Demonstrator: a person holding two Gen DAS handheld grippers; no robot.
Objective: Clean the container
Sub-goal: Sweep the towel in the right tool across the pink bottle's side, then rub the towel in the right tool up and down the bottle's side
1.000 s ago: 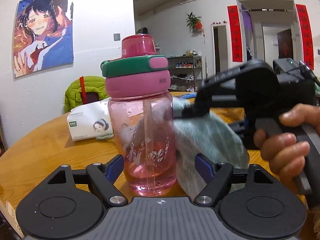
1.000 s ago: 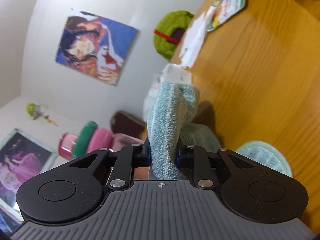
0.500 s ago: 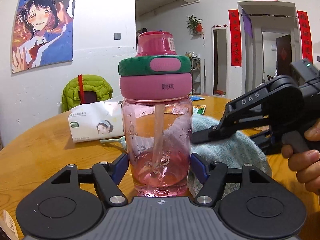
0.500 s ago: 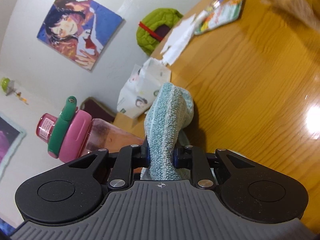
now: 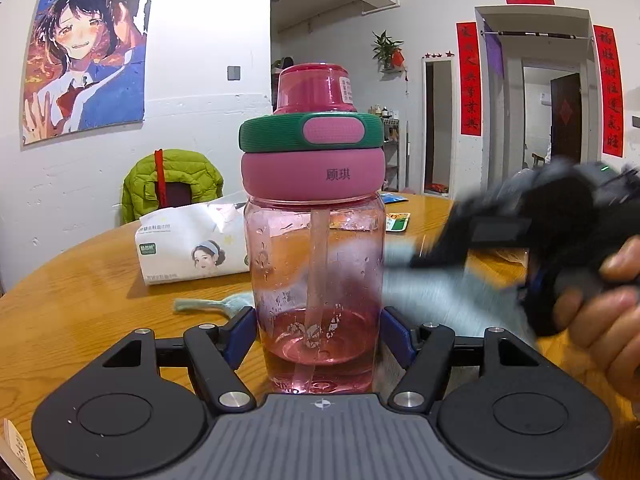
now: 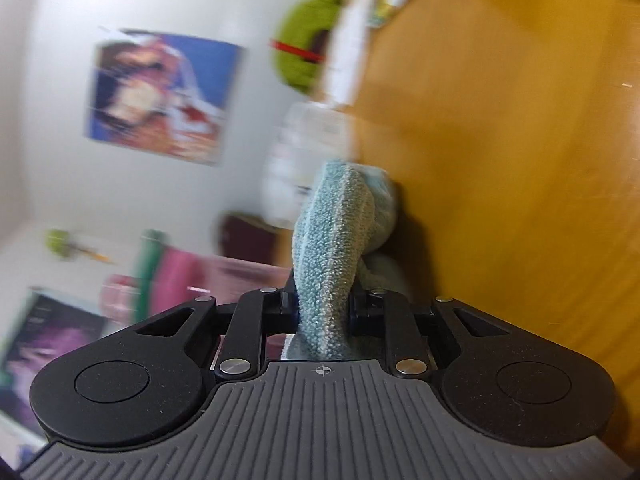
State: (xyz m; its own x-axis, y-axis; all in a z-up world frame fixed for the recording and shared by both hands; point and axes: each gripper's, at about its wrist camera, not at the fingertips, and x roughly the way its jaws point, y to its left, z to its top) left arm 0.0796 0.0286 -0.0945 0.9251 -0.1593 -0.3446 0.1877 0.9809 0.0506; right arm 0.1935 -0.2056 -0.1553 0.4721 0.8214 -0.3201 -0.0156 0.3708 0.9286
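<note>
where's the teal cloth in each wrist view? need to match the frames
Left wrist: teal cloth right of centre, blurred, beside the pink bottle, under the right gripper.
Right wrist: cloth at centre, clamped between the fingers, bottle sideways at lower left.
Shared landmark: anime poster.

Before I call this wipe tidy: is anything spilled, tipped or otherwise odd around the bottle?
No spill or tipping shows. The pink bottle stands upright on the table between the left gripper fingers, lid on, with droplets on its wall. The teal cloth is pinched in the right gripper, which is motion-blurred beside the bottle.
</note>
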